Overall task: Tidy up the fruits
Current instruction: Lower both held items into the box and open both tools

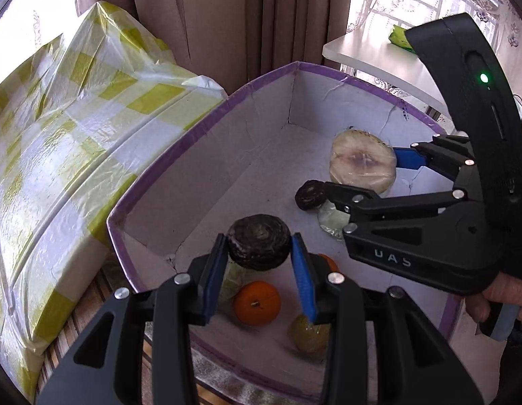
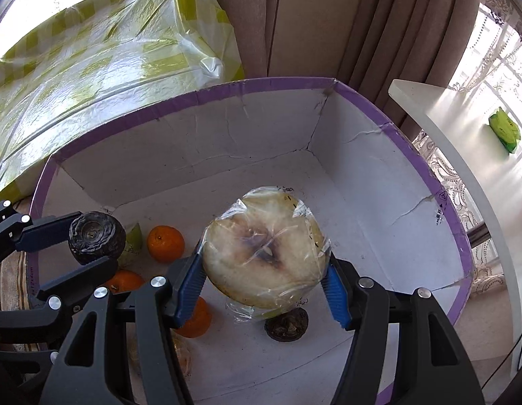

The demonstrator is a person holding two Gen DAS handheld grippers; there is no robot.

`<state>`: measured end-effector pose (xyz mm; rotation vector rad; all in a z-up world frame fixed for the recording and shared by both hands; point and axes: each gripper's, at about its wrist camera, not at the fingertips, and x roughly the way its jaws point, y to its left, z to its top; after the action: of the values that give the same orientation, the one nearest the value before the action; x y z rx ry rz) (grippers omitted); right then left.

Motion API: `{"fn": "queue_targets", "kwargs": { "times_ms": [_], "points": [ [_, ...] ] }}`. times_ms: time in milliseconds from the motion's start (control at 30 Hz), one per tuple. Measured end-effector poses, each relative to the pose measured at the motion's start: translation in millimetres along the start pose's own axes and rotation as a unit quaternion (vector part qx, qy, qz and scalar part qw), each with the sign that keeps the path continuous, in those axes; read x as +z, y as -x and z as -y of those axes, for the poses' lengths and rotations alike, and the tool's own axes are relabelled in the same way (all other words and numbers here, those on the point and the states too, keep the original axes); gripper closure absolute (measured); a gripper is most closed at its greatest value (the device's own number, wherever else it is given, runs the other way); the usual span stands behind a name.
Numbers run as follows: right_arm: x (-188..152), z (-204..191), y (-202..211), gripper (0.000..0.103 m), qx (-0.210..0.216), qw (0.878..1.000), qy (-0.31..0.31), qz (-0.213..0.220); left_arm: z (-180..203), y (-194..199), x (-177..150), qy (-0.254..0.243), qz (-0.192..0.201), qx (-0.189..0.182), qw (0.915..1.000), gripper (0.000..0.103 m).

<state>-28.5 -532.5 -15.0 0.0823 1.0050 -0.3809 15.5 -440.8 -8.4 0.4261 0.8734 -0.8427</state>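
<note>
Right between my left gripper's [image 1: 259, 270] blue pads sits a dark wrinkled fruit [image 1: 258, 241], pinched on both sides near the fingertips and held over the near end of the white box [image 1: 207, 155] with its purple rim. From the right wrist view that same fruit shows at the left edge, clamped side-on and hanging above the box floor.

My right gripper [image 2: 264, 283] is closed on a cut melon half [image 2: 265, 248] wrapped in clear film; the pads press its left and right flanks, the cut face turned up toward the camera. It too hangs inside the box walls, nearer the far right corner than the dark fruit.

Below on the box floor lie loose pieces: an orange [image 1: 257, 302] just under my left fingers, a yellowish fruit [image 1: 308, 335] beside it, and a second dark wrinkled fruit [image 2: 286, 324] under the melon, next to another film-wrapped piece [image 1: 330, 221].

Left of the box is a bundle under yellow-checked plastic [image 1: 65, 155]. Brown curtains [image 1: 244, 17] hang behind, and a white table [image 1: 379, 60] stands at the right with a green packet [image 2: 503, 129] on it. A hand [image 1: 497, 295] grips the right gripper's handle.
</note>
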Motion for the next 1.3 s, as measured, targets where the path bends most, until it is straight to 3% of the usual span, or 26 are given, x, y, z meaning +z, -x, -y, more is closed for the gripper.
{"fn": "queue_targets", "kwargs": {
  "times_ms": [367,1000,1133,1300],
  "points": [
    [-3,2,-18,0.042,-0.023,1.000,0.004,-0.021,1,-27,5,-0.004,-0.048,-0.010,0.9988,0.065],
    [0,0,-23,0.041,-0.023,0.999,0.009,-0.034,4,-28,0,-0.011,-0.040,-0.008,0.9991,0.063],
    [0,0,-17,0.025,-0.026,0.999,0.007,-0.020,4,-24,0,-0.014,-0.035,-0.012,0.9992,0.060],
    [0,0,-15,0.025,-0.025,0.999,0.005,-0.020,4,-23,1,-0.013,-0.032,-0.012,0.9993,0.059]
  ]
}}
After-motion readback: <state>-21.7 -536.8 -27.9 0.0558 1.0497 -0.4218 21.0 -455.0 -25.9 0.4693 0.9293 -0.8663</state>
